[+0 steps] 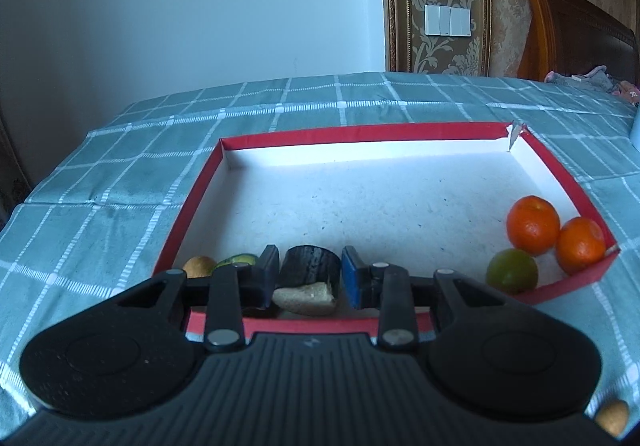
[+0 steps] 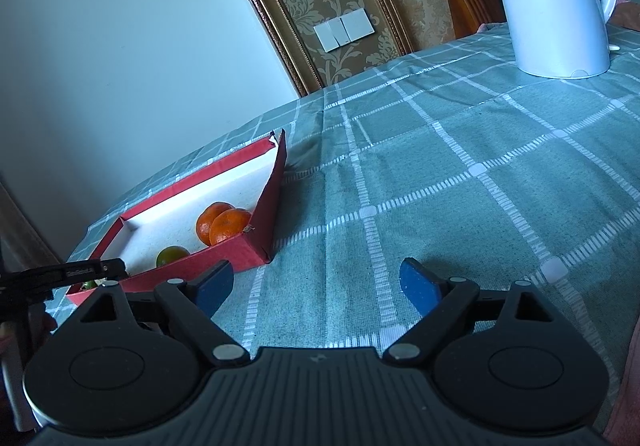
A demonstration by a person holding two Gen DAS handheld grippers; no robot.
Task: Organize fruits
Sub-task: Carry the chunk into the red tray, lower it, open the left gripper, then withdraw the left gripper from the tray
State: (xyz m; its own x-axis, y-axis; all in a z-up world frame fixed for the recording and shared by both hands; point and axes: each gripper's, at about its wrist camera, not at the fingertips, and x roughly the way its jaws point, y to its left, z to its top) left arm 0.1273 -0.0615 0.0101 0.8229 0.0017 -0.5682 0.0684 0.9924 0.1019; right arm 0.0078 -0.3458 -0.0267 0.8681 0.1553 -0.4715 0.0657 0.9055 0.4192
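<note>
Between the fingers of your left gripper (image 1: 308, 278) sits a dark, stubby piece with a pale cut end (image 1: 310, 268); what fruit it is you cannot tell from here. The jaws are clamped on it, and it hangs just over the near wall of the red box (image 1: 188, 205), so it looks ready to go in but has not been let go.

Inside that box, the near right corner already holds two oranges (image 1: 533, 225), touching each other, with a green citrus fruit (image 1: 512, 270) just beside them. At the near left corner a green-and-yellow fruit (image 1: 236, 260) and a tan one (image 1: 199, 266) peek out behind your gripper; whether the tan one lies inside the wall or just outside it is hidden. Most of the white floor of the box is bare.

One small tan fruit (image 1: 612, 416) shows at the bottom right edge of the left wrist view, on the checked cloth of the table (image 2: 440, 185) outside the box, so it appears to remain to be collected.

Your right gripper (image 2: 316, 286) has its jaws wide apart with nothing between them, over bare cloth beside the box. A white kettle (image 2: 556, 1) stands well apart at the far side.

By this showing the job is well along: place the held piece, then fetch the stray.
</note>
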